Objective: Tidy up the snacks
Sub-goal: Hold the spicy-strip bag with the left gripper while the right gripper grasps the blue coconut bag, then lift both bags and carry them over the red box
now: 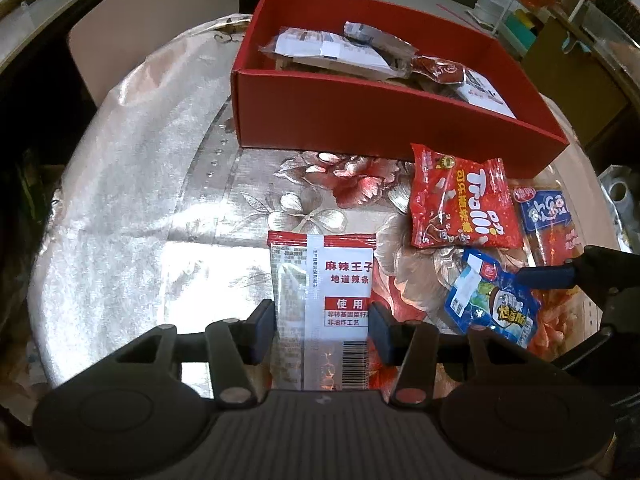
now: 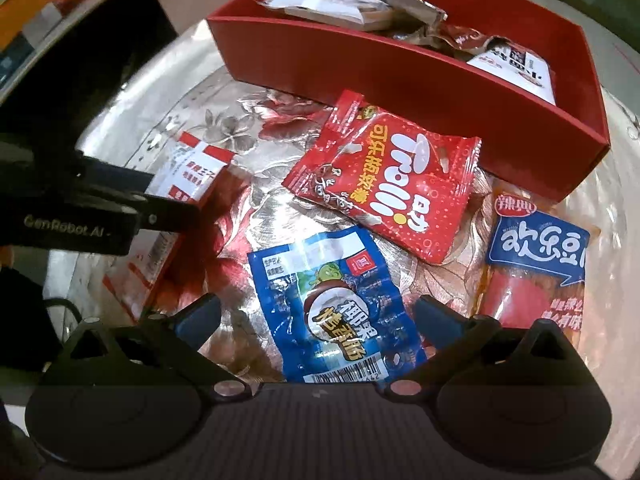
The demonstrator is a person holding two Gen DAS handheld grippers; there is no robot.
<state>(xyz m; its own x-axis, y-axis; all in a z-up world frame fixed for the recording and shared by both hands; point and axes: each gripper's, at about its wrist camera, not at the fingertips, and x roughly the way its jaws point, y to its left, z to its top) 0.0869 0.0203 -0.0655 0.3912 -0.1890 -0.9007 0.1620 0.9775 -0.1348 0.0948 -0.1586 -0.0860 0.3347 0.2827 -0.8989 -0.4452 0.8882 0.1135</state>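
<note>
Snacks are partly sorted: several packets already lie inside the red box, piled toward its far side, while four remain on the bench in front of it. Nearest the box is the red Trolli bag, just off its front wall. Beside that, further from the box, sit the blue packet and the orange-and-blue packet. The white-and-red packet lies apart from these, well in front of the box.

The left gripper has its fingers narrowed against both edges of the white-and-red packet, apparently gripping it. The right gripper hovers with fingers wide on either side of the blue packet, not touching it. Roughly half the job looks done.
</note>
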